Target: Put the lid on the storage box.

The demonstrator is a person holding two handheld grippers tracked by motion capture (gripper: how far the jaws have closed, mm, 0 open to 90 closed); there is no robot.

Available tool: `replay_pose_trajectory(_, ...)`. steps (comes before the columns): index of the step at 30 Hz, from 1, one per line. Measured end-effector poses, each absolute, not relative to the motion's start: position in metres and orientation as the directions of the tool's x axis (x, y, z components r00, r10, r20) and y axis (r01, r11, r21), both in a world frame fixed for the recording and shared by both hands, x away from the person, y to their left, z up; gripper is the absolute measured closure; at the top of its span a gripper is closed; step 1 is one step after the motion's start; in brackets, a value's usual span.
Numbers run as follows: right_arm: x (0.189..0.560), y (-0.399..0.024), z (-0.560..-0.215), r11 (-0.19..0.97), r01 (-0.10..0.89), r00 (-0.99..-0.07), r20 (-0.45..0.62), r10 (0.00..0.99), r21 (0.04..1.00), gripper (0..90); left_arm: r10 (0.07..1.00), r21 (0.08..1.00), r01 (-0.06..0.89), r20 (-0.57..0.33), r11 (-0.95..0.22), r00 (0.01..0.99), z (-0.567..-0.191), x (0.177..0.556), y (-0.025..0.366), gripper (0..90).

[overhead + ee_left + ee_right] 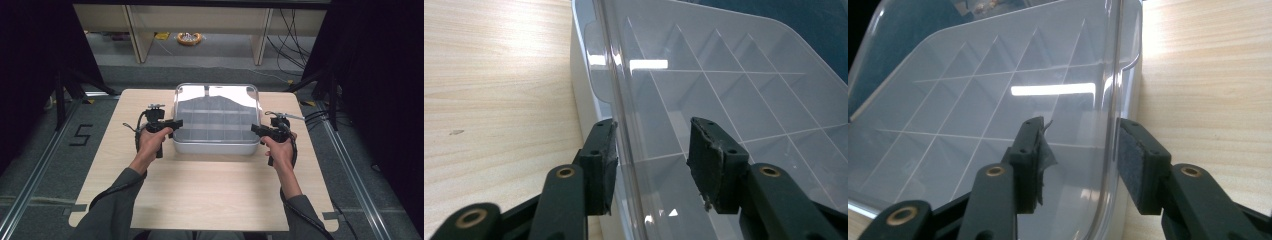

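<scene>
A white box [215, 148] with several compartments sits at the far middle of the wooden table [210, 195], under a clear lid [216, 107]. My left gripper [176, 122] is at the lid's left edge and my right gripper [255, 129] at its right edge. In the left gripper view, the left gripper [651, 160] is open and straddles the lid's rim [616, 90], one pad beside the box wall [581, 85], the other over the lid. In the right gripper view, the right gripper [1080, 160] is open astride the lid [973, 90] rim the same way.
Bare tabletop lies between the box and the near edge, where the person's forearms come in. Beyond the far edge stand shelf legs [137, 35], an orange ring [189, 38] on the floor and loose cables [292, 35]. Black drapes flank both sides.
</scene>
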State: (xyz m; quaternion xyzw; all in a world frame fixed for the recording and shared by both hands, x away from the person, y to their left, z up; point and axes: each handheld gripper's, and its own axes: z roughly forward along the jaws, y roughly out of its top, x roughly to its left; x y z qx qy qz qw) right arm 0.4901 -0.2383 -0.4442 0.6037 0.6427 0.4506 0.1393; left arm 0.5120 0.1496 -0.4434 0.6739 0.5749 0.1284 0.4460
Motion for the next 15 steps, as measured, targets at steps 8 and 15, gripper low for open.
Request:
replay_pose_trajectory(8,0.4943,-0.2376,-0.442,-0.077,0.646,-0.252,0.307,0.918,0.76,53.7,0.904,0.743,0.668,-0.315,0.045,0.29,-0.4385,0.5098,0.1446,53.0)
replay_pose_trajectory(15,0.4952,-0.2391,-0.4437,-0.085,0.638,-0.253,0.312,0.916,0.765,53.5,0.899,0.737,0.673,-0.336,0.066,0.28,-0.4368,0.5083,0.1455,53.9)
